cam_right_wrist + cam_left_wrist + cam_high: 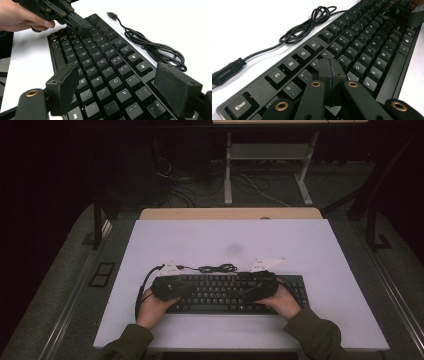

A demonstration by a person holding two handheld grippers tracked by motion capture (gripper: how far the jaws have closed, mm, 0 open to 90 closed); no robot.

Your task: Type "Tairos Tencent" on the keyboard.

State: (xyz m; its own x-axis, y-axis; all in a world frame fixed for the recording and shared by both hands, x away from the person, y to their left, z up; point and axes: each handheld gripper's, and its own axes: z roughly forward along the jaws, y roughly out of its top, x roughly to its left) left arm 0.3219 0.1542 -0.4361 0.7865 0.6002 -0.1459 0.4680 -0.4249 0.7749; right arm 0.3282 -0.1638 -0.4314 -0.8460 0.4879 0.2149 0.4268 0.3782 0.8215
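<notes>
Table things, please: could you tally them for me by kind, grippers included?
Black keyboard: 1
Black coiled USB cable: 1
Grippers: 2, the left gripper shut over the keys, the right gripper open
Total: 4

We saw a white counter [300,240] with a wooden edge [230,213] at its far side. Beyond it, the grey floor [280,180] lay in dim light, strewn with loose cables [190,185]. A pale metal frame [267,165] stood there, and the surroundings were dark.
</notes>
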